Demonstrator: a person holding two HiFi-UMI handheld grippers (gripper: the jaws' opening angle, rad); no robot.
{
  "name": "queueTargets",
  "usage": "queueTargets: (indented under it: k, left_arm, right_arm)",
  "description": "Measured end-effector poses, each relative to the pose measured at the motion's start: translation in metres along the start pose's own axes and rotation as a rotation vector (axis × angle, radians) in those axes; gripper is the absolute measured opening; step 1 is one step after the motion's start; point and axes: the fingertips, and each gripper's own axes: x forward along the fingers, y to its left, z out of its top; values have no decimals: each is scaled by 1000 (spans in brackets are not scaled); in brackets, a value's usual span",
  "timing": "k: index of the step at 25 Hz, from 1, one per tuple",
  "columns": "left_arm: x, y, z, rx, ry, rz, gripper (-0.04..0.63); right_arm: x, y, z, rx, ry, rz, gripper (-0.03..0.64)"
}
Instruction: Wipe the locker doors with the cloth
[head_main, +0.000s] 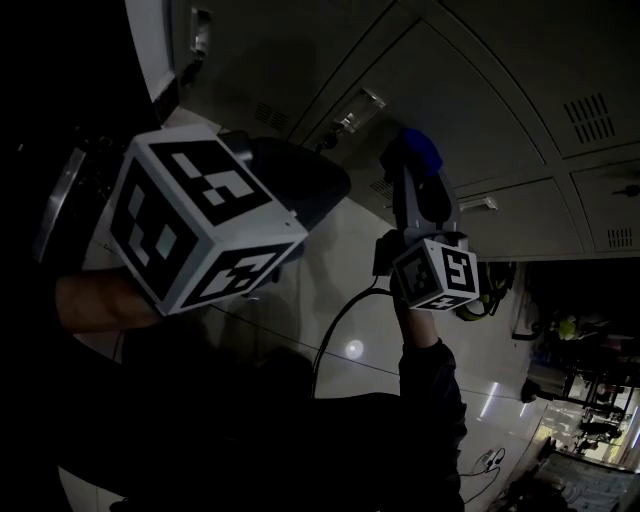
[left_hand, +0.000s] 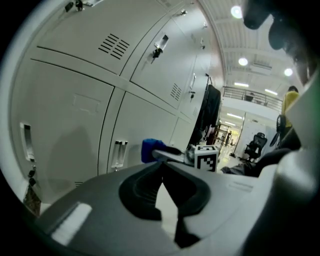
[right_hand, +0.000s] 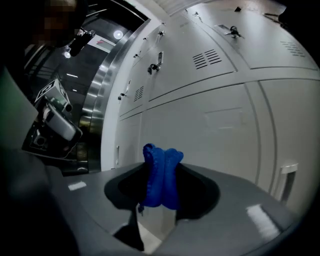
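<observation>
One cloth (right_hand: 159, 185), clenched in your right gripper (right_hand: 162, 167); left gripper (left_hand: 162, 172) is closed on nothing. Press it flat on the locker door (right_hand: 215, 125), overlapping strokes.

My grey left tool (left_hand: 161, 172) and right tool (right_hand: 161, 167)
White cube (head_main: 200, 215), black markers on each; dark sleeve (head_main: 432, 400), black cable (head_main: 338, 325).

Your head view is very dim, nearly black at the left and bottom; a small glare spot sits on the glossy floor (head_main: 352, 348). Your left gripper view is bright, lit by round ceiling lights (left_hand: 243, 61), with a soft shadow on the locker doors (left_hand: 70, 135). Both gripper views bend strongly toward dark edges.
</observation>
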Motion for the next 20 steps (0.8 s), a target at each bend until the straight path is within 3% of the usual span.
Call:
queueTargets:
  k: [7, 13, 20]
  left_arm:
    - [-1, 8, 5, -4, -24, 3, 0]
    - [-4, 12, 3, -15, -32, 11, 0]
    - [-1, 11, 0, -15, -22, 6, 0]
  right_arm:
    - [66, 50, -9, -24, 11, 116, 163]
    - [93, 51, -29, 11, 43, 69, 160]
    - [74, 28, -29, 12, 27, 25, 160]
